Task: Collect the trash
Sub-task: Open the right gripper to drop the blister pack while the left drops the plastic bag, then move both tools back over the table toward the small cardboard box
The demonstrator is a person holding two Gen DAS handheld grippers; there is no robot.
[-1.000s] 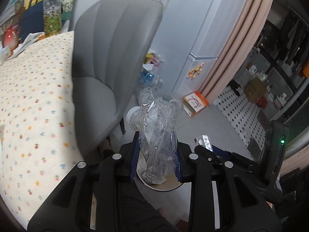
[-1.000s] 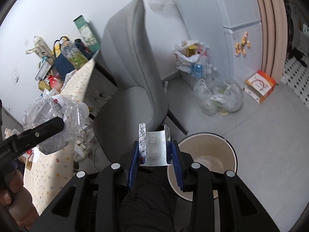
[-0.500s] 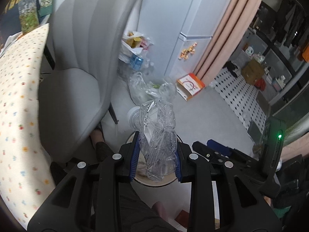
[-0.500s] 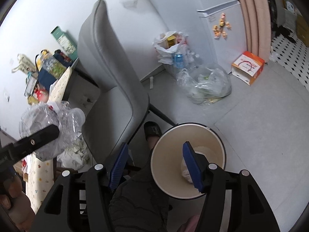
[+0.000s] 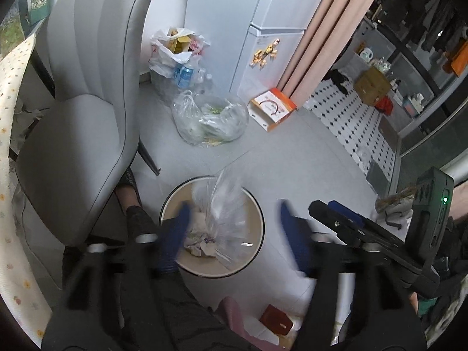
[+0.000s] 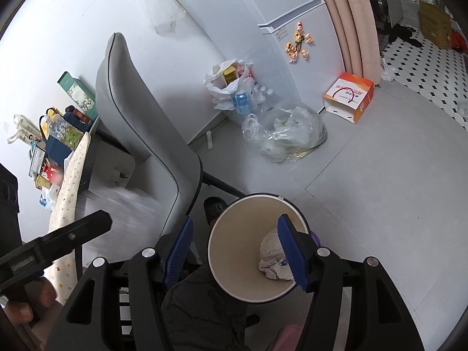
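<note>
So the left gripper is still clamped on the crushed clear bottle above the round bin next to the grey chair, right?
Not clamped. In the left wrist view the left gripper has just opened and its fingers stand apart from the crushed clear bottle, which is blurred, dropping into the round bin beside the grey chair.

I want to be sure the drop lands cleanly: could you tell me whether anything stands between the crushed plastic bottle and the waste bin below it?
Nothing visible does. The crushed plastic bottle is blurred directly over the open waste bin, between the left gripper's just-opened jaws.
</note>
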